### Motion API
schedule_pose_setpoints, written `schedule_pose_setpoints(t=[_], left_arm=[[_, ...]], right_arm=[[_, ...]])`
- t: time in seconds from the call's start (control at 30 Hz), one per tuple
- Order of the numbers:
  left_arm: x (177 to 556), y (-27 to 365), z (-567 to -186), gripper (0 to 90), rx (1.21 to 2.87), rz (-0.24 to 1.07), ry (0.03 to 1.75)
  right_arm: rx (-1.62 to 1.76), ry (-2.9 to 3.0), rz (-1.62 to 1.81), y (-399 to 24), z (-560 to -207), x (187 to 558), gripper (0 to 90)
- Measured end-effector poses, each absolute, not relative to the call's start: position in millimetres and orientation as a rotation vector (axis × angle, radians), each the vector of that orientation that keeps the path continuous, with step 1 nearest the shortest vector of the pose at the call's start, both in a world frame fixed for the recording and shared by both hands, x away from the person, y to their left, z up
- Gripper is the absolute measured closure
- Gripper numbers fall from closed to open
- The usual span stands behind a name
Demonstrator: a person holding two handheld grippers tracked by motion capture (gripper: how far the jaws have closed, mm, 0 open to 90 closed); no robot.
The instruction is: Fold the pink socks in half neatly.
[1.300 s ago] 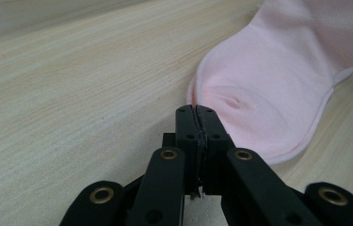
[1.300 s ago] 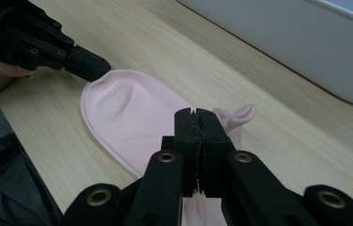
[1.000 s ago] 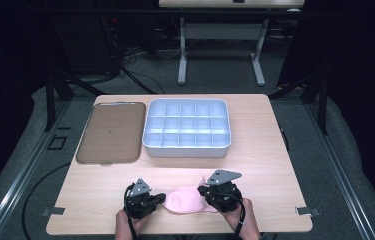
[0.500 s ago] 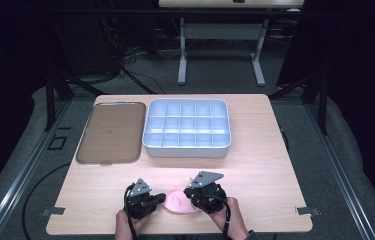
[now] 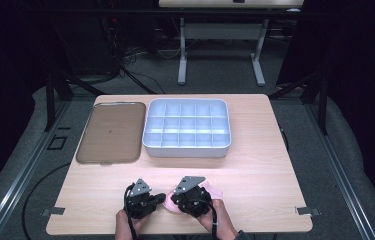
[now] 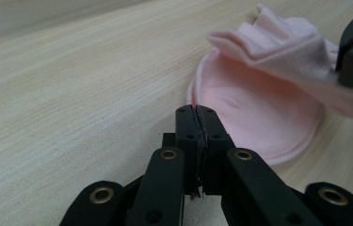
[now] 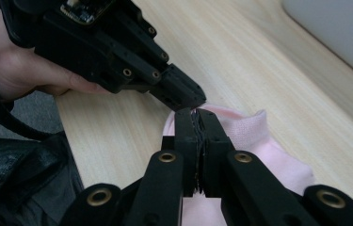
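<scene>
Left hand-held gripper (image 5: 159, 199) jaws shut, low; right hand-held gripper (image 5: 175, 196) jaws shut, tips nearly touching.

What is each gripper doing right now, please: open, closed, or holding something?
Left gripper: closed, pinching the near edge of the pink sock.
Right gripper: closed on the sock's other end, folding it over.

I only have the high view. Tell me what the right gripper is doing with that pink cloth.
Observer: The right gripper is shut on a fold of the pink cloth, held up off the table.
Operator: Report the left gripper's jaws.
Observer: The left gripper is shut, its tip at the cloth's rim; whether it pinches the cloth, I cannot tell.
Operator: Give me the tips' spacing.
Observer: In the right gripper view the two tips almost touch.
</scene>
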State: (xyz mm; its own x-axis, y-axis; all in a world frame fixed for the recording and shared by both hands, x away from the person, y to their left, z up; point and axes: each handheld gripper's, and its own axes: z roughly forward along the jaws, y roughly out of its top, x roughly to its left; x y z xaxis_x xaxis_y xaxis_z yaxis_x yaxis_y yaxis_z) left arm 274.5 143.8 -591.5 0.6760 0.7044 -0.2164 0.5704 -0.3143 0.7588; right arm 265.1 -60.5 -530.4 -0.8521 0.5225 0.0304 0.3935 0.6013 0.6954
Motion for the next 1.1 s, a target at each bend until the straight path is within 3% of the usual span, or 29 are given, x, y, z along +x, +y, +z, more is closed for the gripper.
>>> schedule_pose_setpoints(t=[0.17, 0.37, 0.47, 0.77, 1.0, 1.1], left_arm=[[275, 144, -591, 88.2, 2.012, 0.193, 0.985], [275, 144, -591, 88.2, 2.013, 0.192, 0.984], [275, 144, -591, 88.1, 2.014, 0.192, 0.983], [275, 144, -591, 88.1, 2.011, 0.189, 0.984], [275, 144, -591, 88.1, 2.013, 0.19, 0.983], [275, 144, -591, 88.1, 2.013, 0.19, 0.983]], right_arm=[[0.745, 2.713, 1.045, -52, -542, 266, 86.3], [0.756, 2.774, 1.042, -48, -551, 268, 59.4], [0.738, 2.744, 1.105, -58, -541, 268, 55.3], [0.825, 2.671, 1.018, -85, -531, 287, 59.2], [0.784, 2.75, 0.897, -67, -555, 293, 67.3], [0.793, 2.718, 0.862, -63, -563, 292, 75.8]])
